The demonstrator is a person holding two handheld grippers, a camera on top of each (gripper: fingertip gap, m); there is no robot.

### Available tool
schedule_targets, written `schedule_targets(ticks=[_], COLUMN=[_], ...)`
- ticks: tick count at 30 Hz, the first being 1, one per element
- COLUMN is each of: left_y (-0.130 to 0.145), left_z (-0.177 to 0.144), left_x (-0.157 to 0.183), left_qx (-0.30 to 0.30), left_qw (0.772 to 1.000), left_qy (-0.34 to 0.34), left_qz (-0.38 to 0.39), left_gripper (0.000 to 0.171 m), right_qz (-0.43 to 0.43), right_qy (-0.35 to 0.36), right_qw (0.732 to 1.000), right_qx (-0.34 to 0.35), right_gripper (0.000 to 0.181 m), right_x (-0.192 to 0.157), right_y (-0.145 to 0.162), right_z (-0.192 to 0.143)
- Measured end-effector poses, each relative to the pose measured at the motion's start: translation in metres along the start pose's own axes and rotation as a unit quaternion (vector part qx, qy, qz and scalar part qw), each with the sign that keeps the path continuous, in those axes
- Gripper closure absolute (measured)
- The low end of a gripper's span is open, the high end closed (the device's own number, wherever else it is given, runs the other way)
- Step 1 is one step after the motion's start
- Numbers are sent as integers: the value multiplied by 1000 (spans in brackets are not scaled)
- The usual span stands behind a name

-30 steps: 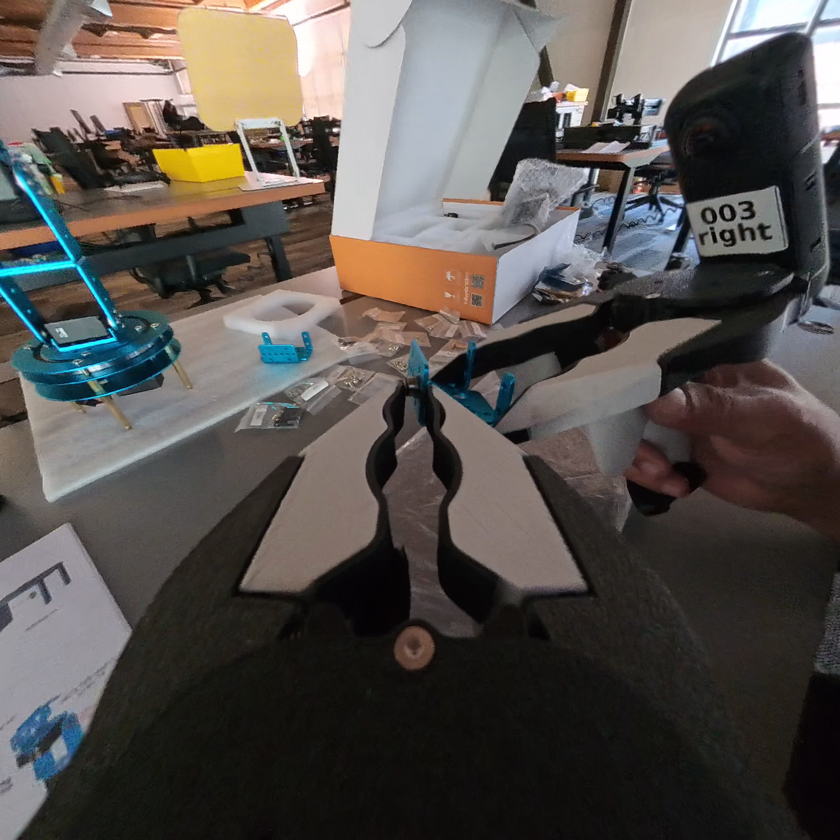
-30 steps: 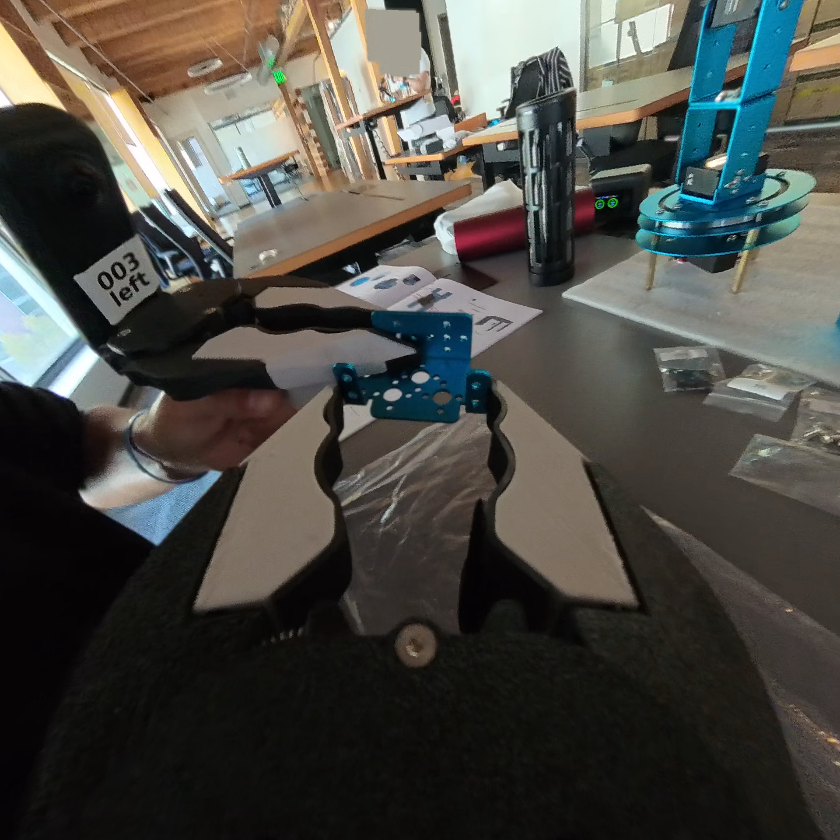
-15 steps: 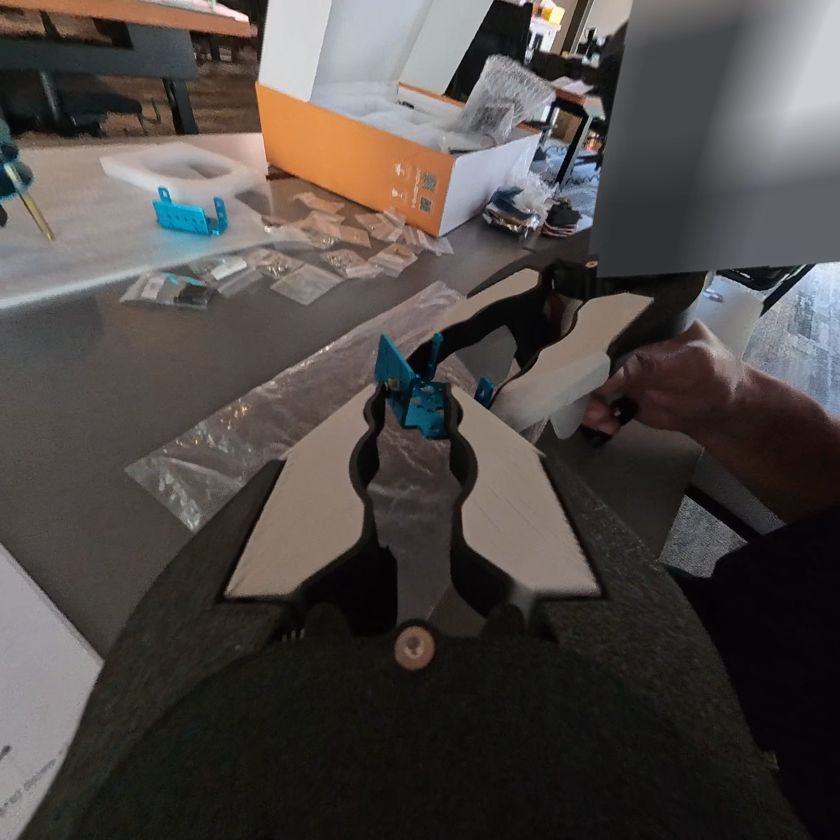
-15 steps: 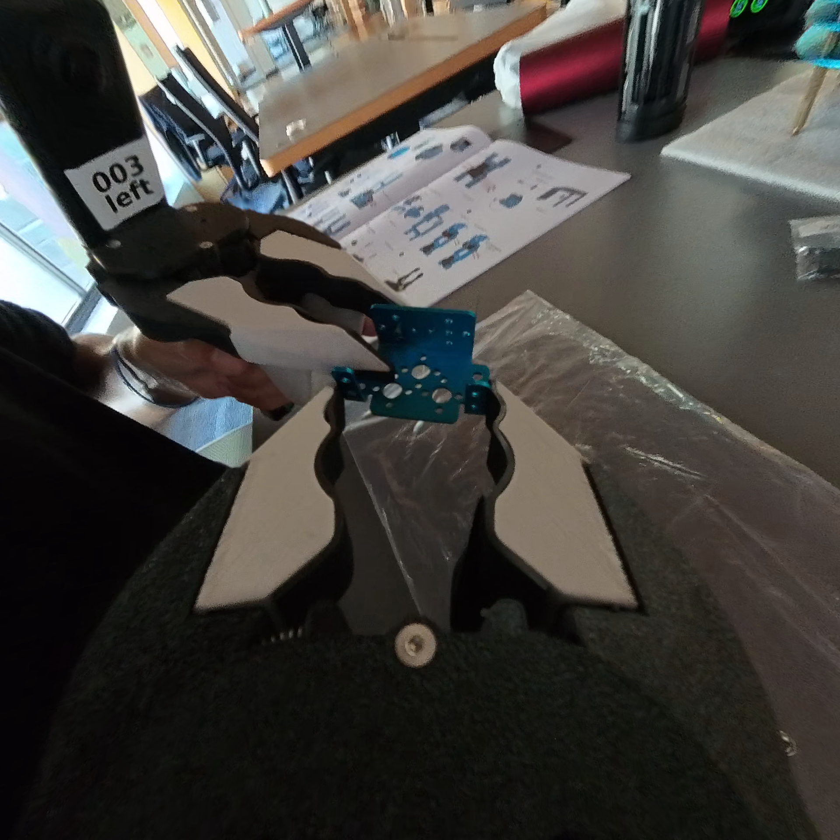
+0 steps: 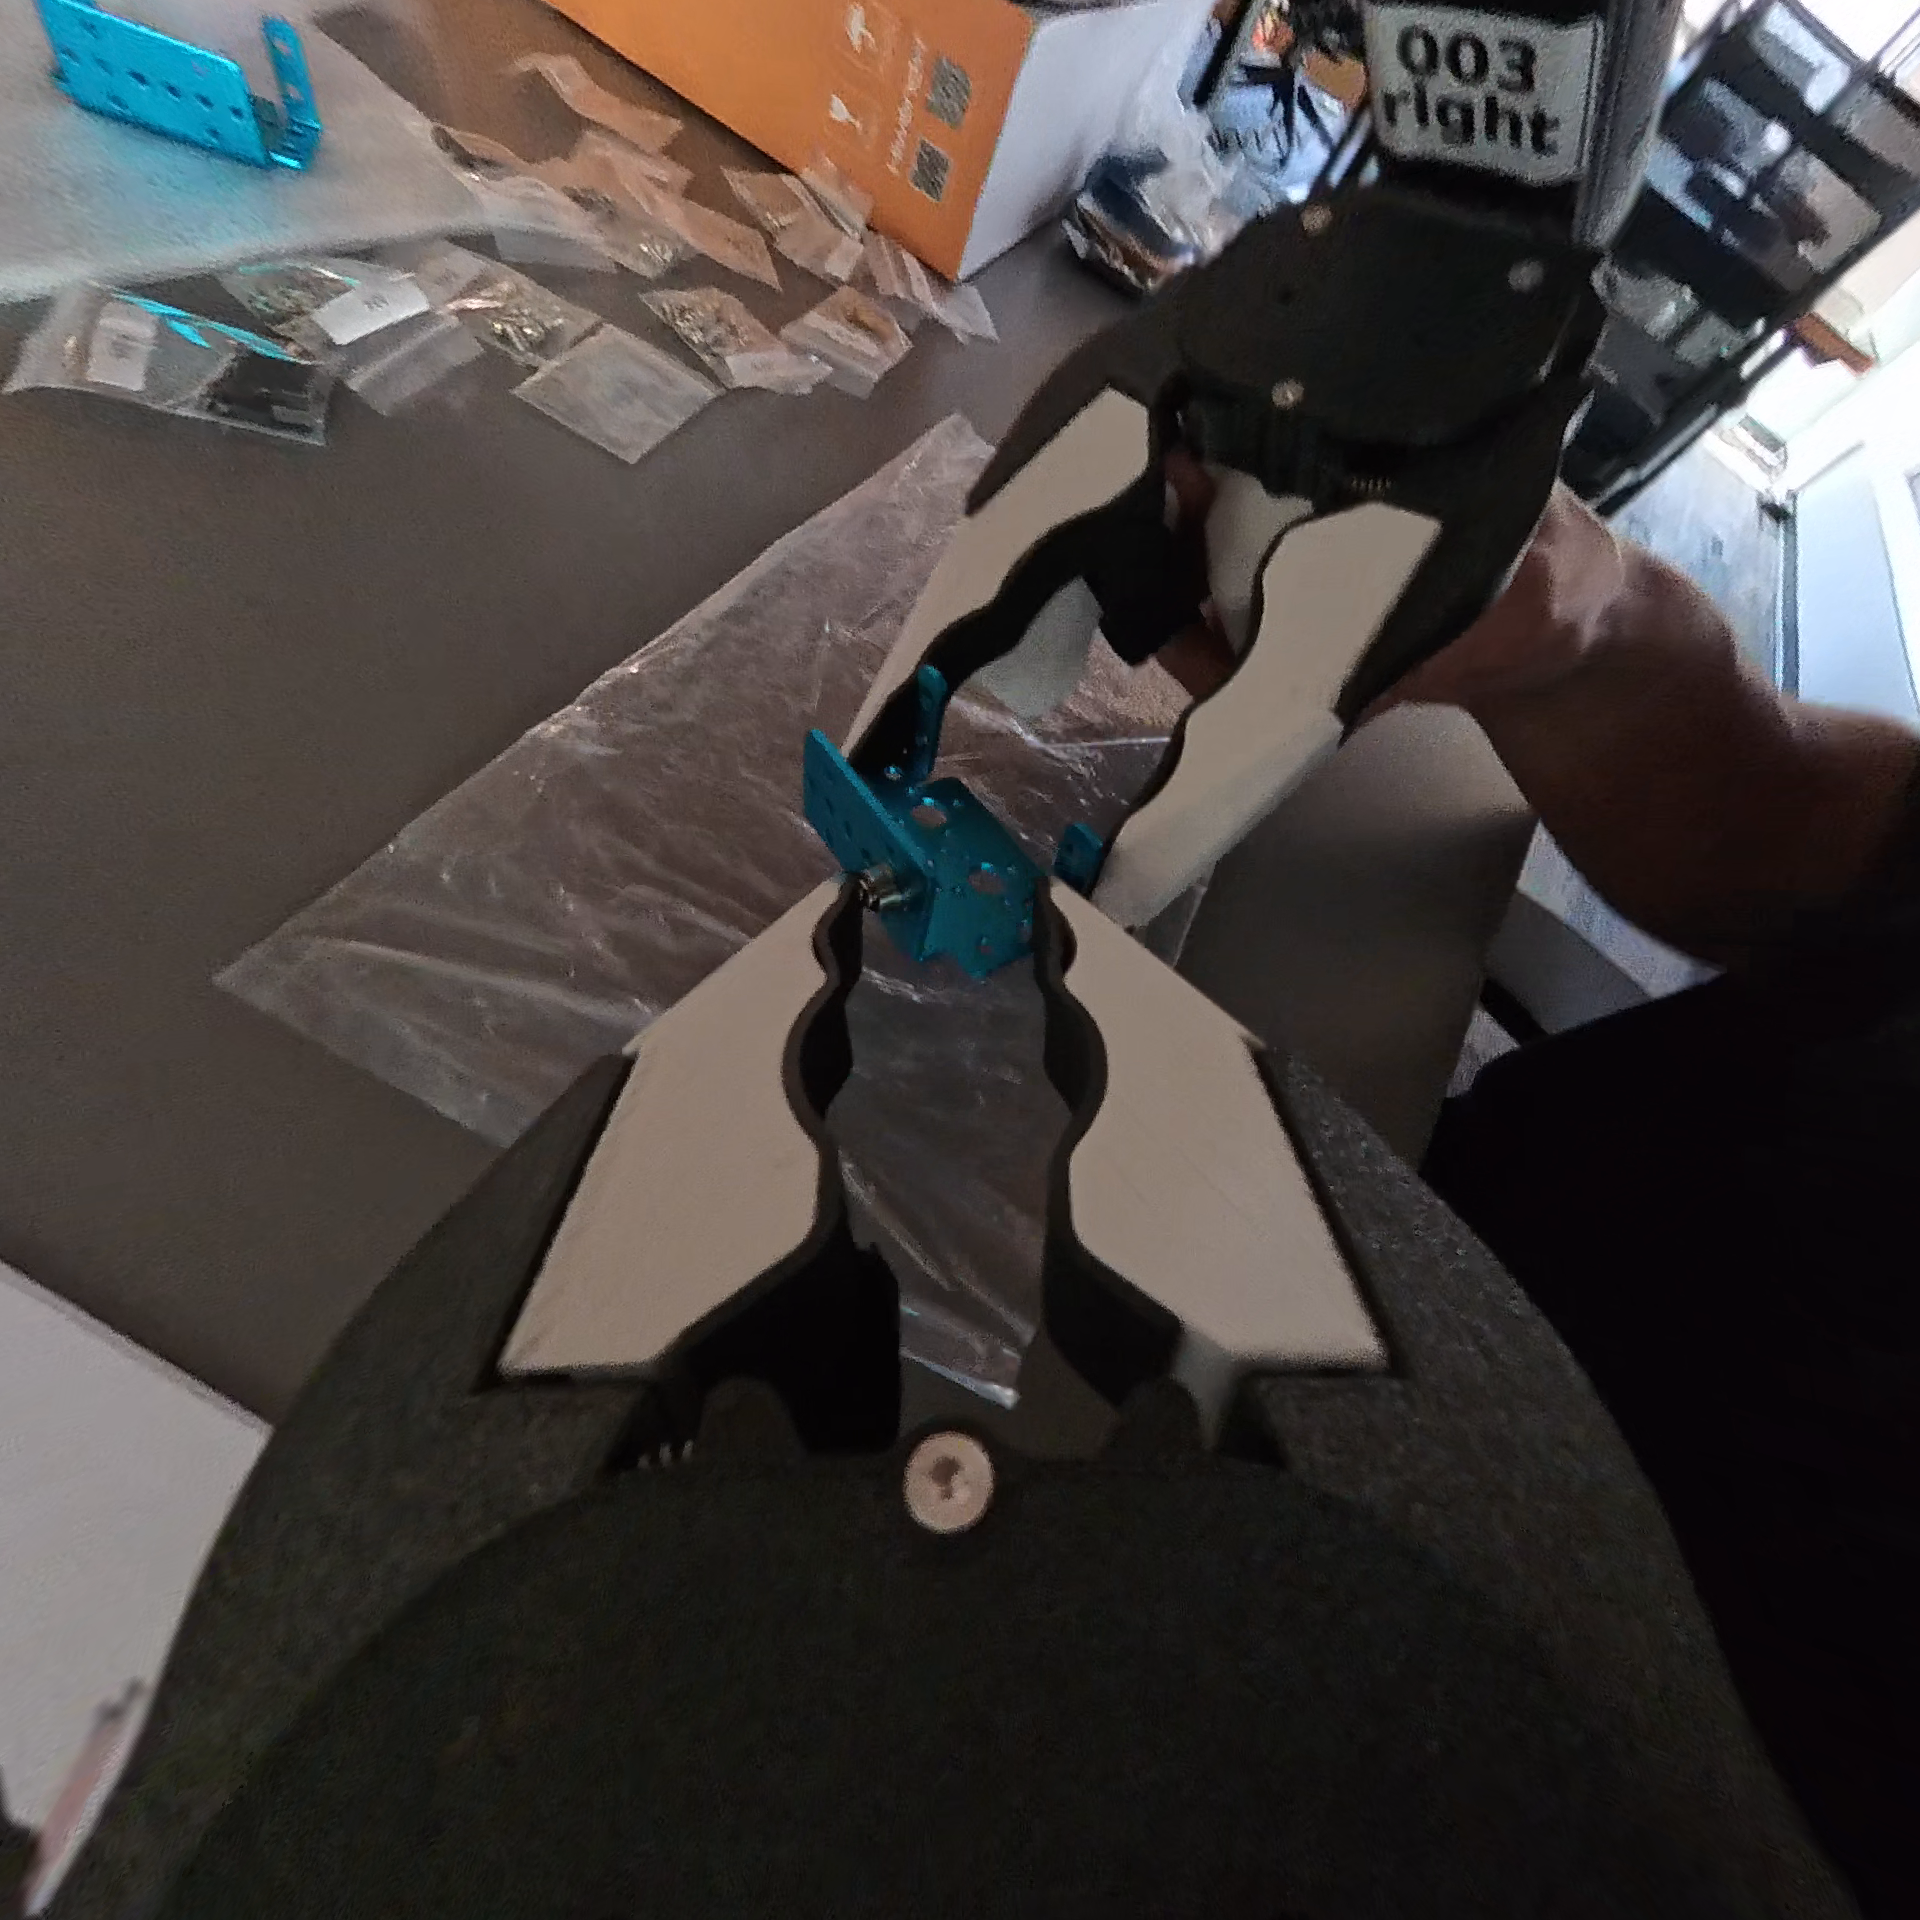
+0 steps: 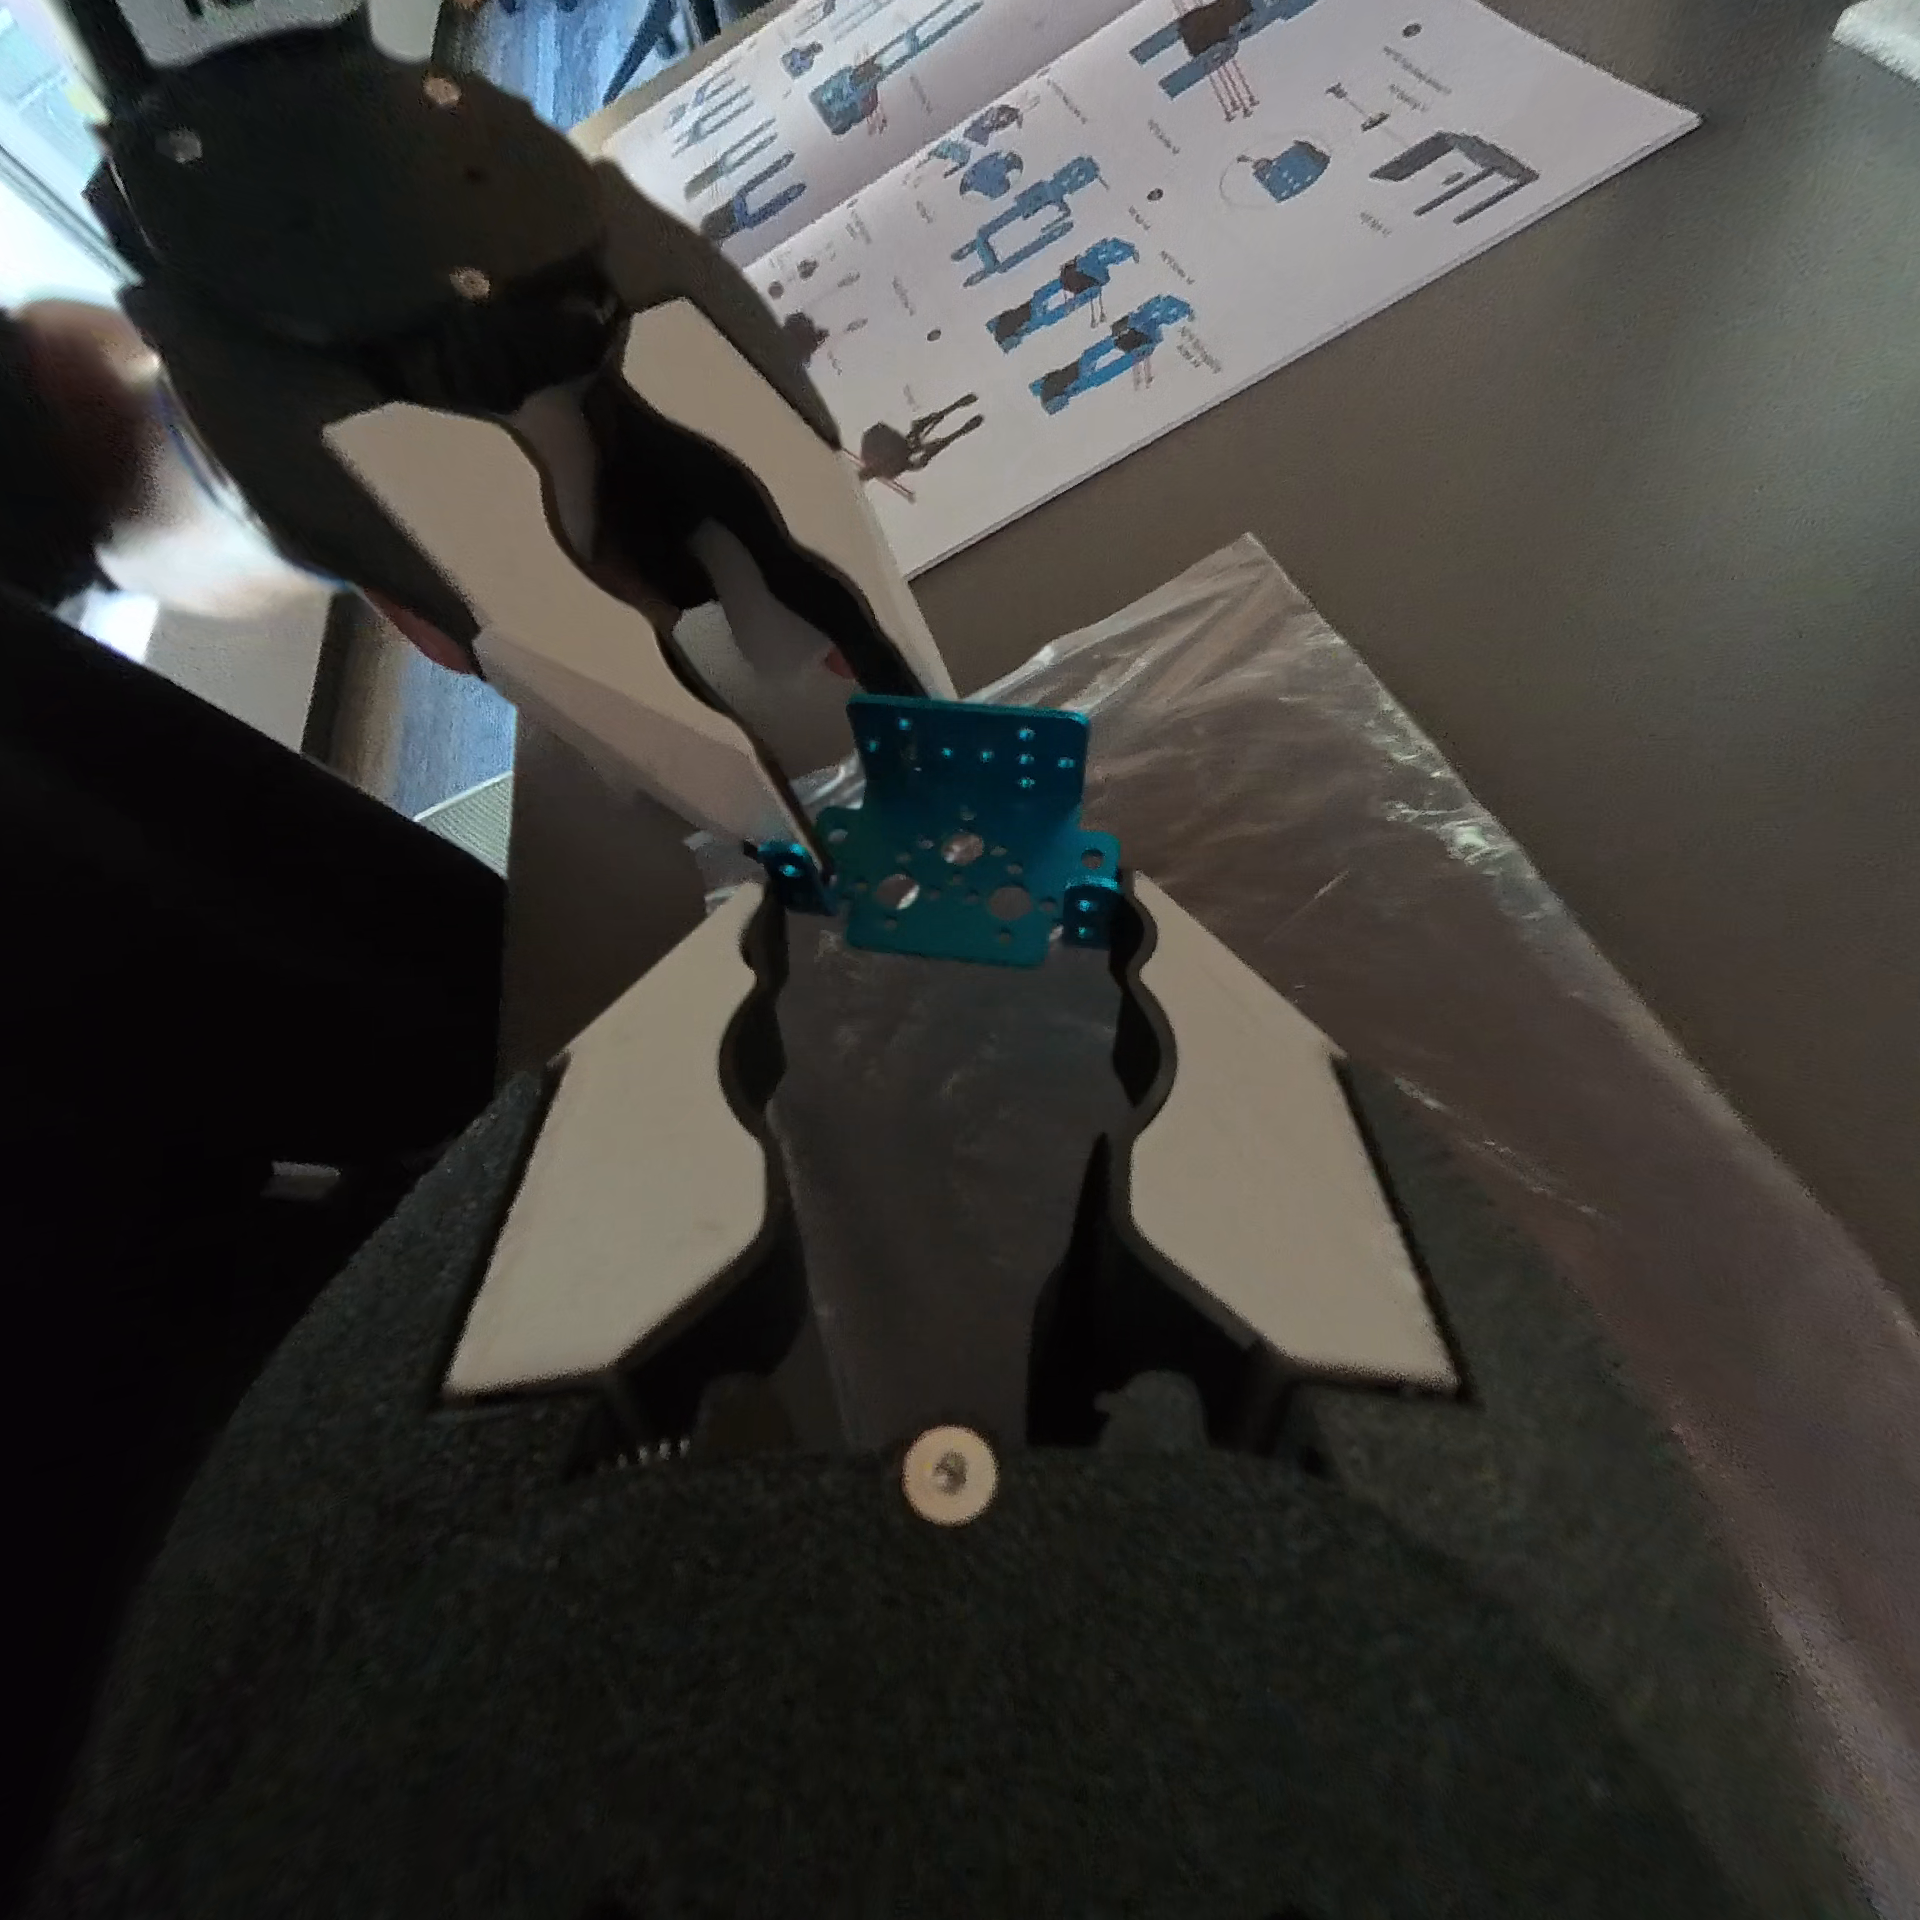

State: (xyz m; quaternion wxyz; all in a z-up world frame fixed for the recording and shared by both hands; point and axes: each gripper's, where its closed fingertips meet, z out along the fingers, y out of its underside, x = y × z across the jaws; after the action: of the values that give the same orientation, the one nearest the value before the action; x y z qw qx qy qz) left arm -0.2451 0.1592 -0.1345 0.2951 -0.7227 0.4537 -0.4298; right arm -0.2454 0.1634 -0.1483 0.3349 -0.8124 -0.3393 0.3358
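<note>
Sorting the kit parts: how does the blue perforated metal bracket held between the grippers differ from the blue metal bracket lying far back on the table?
The blue perforated metal bracket is held in the air over the clear plastic bag, between the left gripper and right gripper; the far blue metal bracket lies alone on a white sheet. The held one shows large round holes, the far one only small ones. Both are blue metal with bent tabs.

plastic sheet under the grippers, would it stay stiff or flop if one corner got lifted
The plastic sheet would probably flop: it looks thin, clear and creased, lying flat on the table. It is likely very light and may slide when pushed. The blue bracket above it looks like rigid metal by contrast.
</note>
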Motion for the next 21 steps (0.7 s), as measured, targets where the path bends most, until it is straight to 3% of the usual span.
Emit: schedule_targets(ticks=[9,12,21], left_y=[13,21,29], left_z=[31,37,44], left_x=[-9,-4,-1], left_qx=[-138,-170,-192], left_qw=[987,979,973], left_qy=[24,32,38], left_qz=[84,108,123], left_gripper=[134,125,124], right_qz=[-70,-83,-128], right_qy=[-38,-49,-55], right_qw=[993,990,985], right_qx=[-90,-105,-101], right_gripper=[120,120,119], right_x=[31,34,37], right_y=[20,29,39], right_z=[-6,-5,-7])
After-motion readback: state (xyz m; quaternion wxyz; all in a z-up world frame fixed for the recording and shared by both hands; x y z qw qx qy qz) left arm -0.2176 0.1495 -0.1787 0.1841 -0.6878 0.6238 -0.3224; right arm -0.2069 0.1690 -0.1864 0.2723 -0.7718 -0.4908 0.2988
